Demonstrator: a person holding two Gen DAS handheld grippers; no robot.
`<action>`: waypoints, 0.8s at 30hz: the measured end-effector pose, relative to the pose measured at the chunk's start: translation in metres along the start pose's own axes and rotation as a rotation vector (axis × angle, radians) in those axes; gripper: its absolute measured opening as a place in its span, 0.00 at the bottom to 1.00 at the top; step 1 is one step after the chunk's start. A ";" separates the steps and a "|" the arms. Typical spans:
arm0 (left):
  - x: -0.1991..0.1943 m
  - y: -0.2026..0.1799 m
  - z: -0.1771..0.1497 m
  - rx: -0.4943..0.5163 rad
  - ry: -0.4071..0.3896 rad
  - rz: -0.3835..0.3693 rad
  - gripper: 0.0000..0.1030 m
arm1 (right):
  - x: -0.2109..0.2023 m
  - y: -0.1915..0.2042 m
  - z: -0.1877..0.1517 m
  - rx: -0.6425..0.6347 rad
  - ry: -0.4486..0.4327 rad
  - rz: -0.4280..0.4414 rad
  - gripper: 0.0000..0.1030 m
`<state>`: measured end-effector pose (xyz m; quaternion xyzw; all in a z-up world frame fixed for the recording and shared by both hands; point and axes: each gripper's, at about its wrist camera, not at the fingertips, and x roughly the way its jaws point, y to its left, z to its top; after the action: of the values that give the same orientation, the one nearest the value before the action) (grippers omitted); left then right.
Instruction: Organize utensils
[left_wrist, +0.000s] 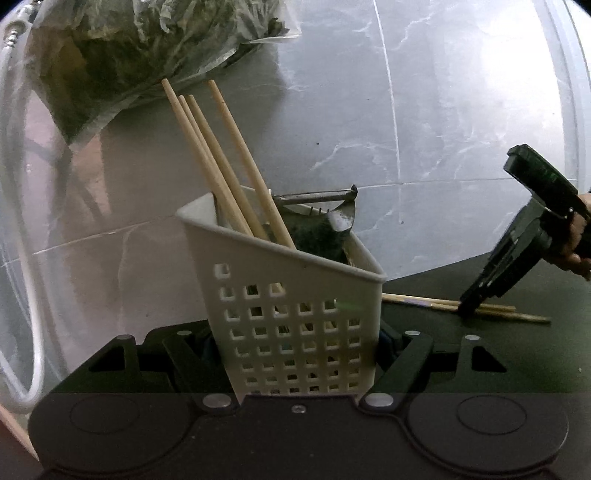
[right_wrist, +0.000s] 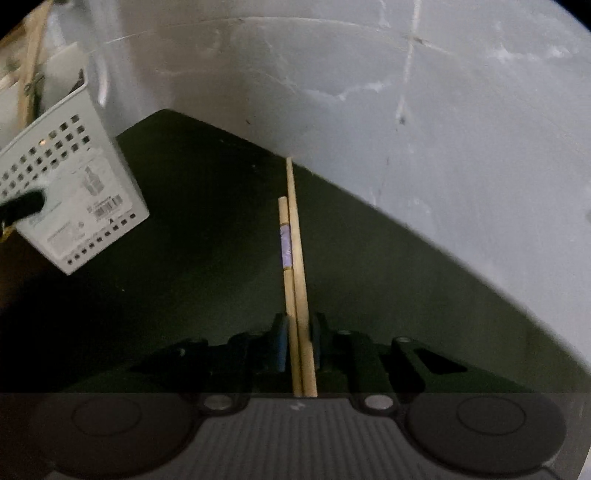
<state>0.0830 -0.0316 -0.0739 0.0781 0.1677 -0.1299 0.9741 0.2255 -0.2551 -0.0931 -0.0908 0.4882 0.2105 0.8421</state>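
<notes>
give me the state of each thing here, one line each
white utensil holder: upright, clamped by the left gripper
chopsticks in holder: four, leaning left
peeler: standing in the holder
two loose chopsticks: lying side by side on the dark mat
right gripper: shut on the loose chopsticks
bag of greens: lying behind the holder

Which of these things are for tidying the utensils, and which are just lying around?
For the job:
holder, gripped by the left gripper
chopsticks in the holder
peeler
two loose chopsticks in the right gripper

Just lying about:
bag of greens
white cable
</notes>
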 end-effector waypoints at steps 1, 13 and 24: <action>0.000 0.002 -0.001 0.001 -0.004 -0.012 0.75 | -0.001 0.005 -0.001 0.014 0.008 -0.012 0.14; -0.003 0.030 -0.008 0.053 -0.026 -0.125 0.76 | 0.008 0.035 0.012 0.138 -0.002 -0.111 0.22; -0.002 0.036 -0.012 0.049 -0.036 -0.150 0.75 | 0.018 0.035 0.025 0.198 0.001 -0.126 0.30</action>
<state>0.0875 0.0055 -0.0809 0.0867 0.1524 -0.2080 0.9623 0.2375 -0.2104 -0.0942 -0.0380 0.5004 0.1080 0.8582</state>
